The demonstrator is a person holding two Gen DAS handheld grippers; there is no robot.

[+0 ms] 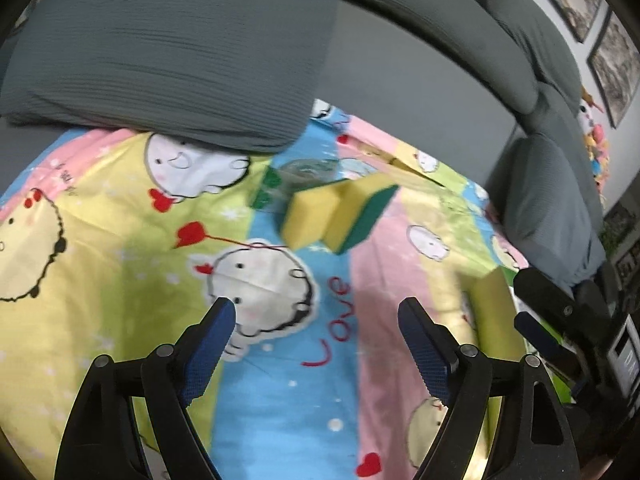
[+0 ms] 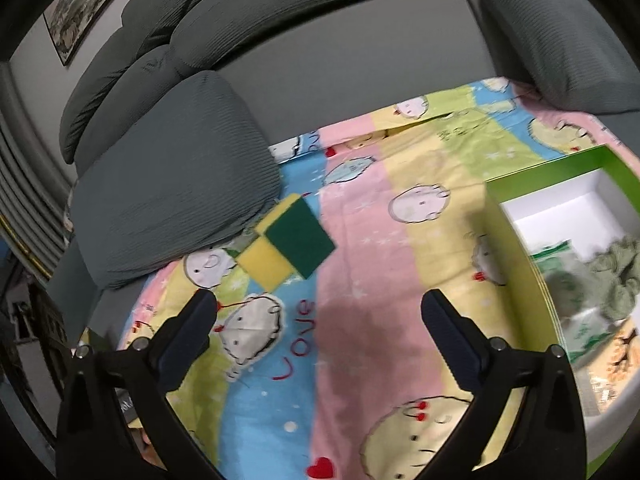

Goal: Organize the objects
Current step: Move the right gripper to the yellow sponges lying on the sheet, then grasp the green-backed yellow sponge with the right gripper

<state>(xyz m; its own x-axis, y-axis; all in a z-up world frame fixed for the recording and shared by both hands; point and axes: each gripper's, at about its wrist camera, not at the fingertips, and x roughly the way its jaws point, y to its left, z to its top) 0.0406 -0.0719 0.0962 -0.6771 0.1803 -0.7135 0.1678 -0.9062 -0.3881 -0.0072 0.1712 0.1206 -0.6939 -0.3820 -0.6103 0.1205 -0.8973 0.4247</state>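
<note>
Two yellow sponges with green scouring sides (image 1: 336, 216) lie together on the colourful cartoon sheet (image 1: 120, 248), by the grey pillow. They also show in the right wrist view (image 2: 290, 246). My left gripper (image 1: 316, 312) is open and empty, hovering over the sheet short of the sponges. My right gripper (image 2: 318, 306) is open and empty, above the sheet just in front of the sponges. A green box (image 2: 516, 240) with a white inside stands at the right and holds packets and a grey-green cloth (image 2: 616, 276).
A grey pillow (image 1: 172, 52) lies on the sheet's far edge, touching the sponges' side (image 2: 176, 184). Grey sofa cushions (image 2: 320, 4) ring the back. The other gripper's black body (image 1: 560, 320) is at the right. Framed pictures (image 1: 616, 68) hang on the wall.
</note>
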